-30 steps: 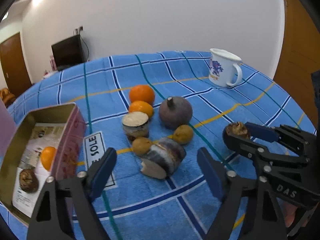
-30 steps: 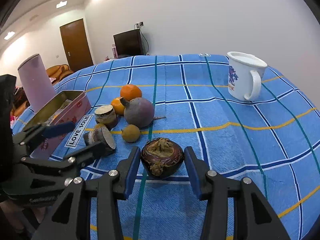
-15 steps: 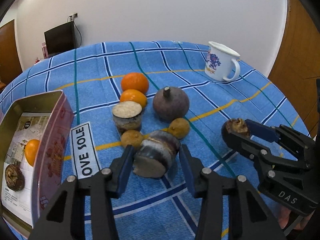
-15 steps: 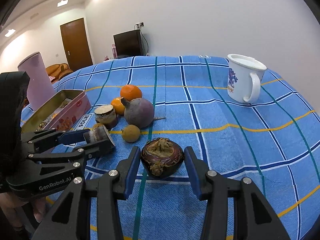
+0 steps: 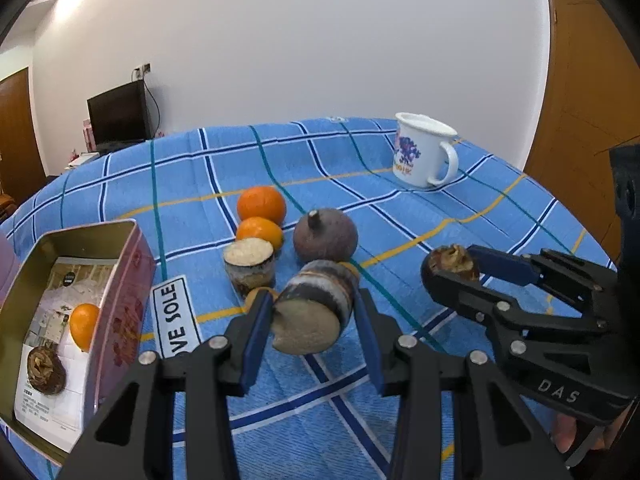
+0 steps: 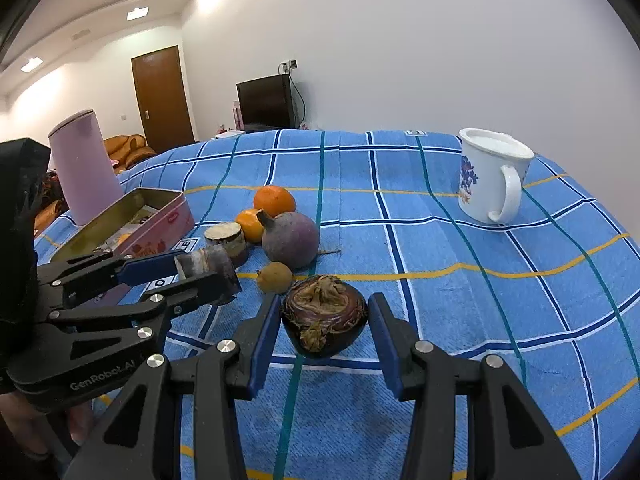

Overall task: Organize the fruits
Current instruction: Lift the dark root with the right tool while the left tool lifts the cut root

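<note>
Blue plaid cloth (image 6: 460, 304) covers the table, where loose produce sits in a tight cluster near the middle. The left claw (image 5: 312, 320) grips a cut root chunk (image 5: 316, 308) with a pale sliced face and banded dark skin, blue pads pressed to both sides; whether the chunk rests on the cloth or hangs just above it cannot be told. The right claw (image 6: 325, 330) brackets a dark, round mangosteen-like fruit (image 6: 325, 316) that sits on the cloth, its pads at or just off the fruit's sides with contact unclear.

Behind the held chunk stands a second cut chunk (image 5: 249, 266), upright with its pale face up. Two oranges (image 5: 261, 205) lie one behind the other just beyond it, and a purple-brown beet (image 5: 325, 235) sits beside them. A small tan fruit (image 6: 274, 277) lies between the beet and the dark fruit.

At the left edge of the table, an open pink tin (image 5: 120, 304) holds an orange (image 5: 83, 326) and another dark fruit (image 5: 45, 370) on a printed paper liner. A label reading "LOVE SOLE" (image 5: 176, 320) lies flat beside the tin's near wall, and a pink cylinder (image 6: 86, 166) stands behind the tin. A white enamel mug (image 6: 490, 176) stands well apart at the far right, with wide bare cloth between it and the cluster.
</note>
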`<action>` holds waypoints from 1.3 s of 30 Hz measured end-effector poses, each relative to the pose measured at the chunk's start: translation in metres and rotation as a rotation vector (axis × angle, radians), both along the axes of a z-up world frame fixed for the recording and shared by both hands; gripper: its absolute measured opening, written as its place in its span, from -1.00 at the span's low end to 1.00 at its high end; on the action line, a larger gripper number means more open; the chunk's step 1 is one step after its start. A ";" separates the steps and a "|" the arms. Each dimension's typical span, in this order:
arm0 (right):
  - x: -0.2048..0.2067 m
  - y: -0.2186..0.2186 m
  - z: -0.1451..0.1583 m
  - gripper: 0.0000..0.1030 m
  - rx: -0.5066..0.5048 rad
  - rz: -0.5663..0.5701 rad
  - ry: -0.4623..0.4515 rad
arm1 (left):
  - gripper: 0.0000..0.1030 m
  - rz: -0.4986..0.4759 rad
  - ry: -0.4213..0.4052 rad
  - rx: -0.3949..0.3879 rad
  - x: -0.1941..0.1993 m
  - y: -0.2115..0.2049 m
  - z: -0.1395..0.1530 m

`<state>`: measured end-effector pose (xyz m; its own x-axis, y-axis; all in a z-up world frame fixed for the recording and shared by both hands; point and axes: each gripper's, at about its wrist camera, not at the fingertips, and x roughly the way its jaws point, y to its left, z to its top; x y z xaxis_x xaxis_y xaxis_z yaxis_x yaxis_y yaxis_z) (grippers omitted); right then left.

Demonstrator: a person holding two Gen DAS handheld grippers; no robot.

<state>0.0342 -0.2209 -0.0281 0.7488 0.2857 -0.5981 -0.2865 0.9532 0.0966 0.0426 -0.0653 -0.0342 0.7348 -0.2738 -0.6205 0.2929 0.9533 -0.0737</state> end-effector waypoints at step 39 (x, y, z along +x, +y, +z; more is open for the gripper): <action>-0.024 -0.001 0.014 -0.09 0.017 0.030 -0.148 | -0.19 0.063 -0.141 -0.027 -0.025 0.014 0.015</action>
